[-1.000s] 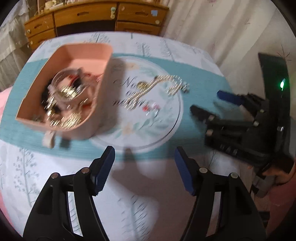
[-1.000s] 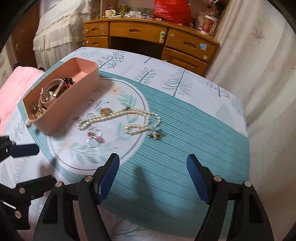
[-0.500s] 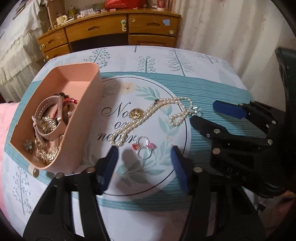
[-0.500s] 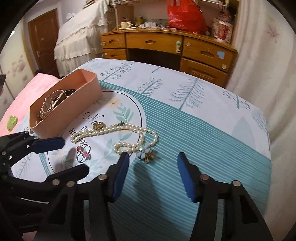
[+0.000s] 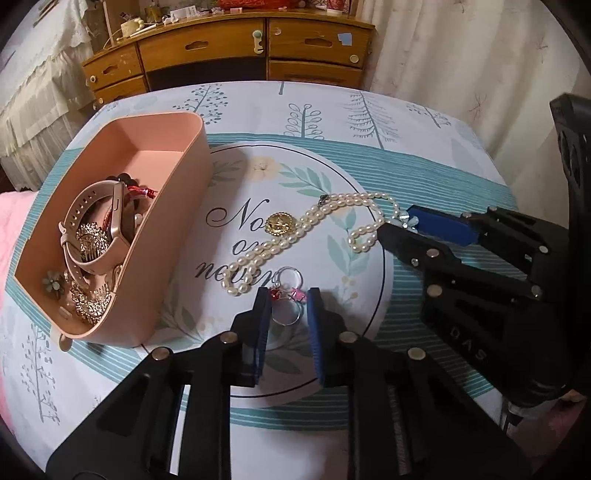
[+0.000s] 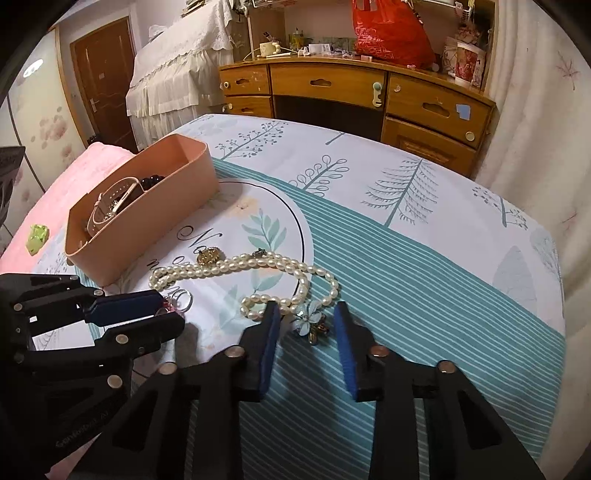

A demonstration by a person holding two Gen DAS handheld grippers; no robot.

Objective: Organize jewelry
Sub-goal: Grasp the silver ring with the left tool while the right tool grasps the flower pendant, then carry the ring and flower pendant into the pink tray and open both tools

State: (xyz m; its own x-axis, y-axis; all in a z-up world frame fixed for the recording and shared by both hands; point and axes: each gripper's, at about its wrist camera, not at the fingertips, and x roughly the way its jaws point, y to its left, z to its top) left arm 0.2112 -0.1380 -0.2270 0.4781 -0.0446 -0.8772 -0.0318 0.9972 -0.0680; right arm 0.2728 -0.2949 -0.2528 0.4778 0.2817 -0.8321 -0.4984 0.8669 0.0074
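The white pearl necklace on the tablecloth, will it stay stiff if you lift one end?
Probably not. The white pearl necklace lies in loose curves, so it would likely dangle. Its smooth round beads look slippery, and the flower charm may swing.

A home bedroom is shown. Ahead of the grippers a wooden dresser with drawers is seen, cluttered on top with a red bag and small items. To the far left a wooden door and furniture draped in white lace cloth are seen, and curtains to the right. Underneath, a tree-printed cloth is spread.
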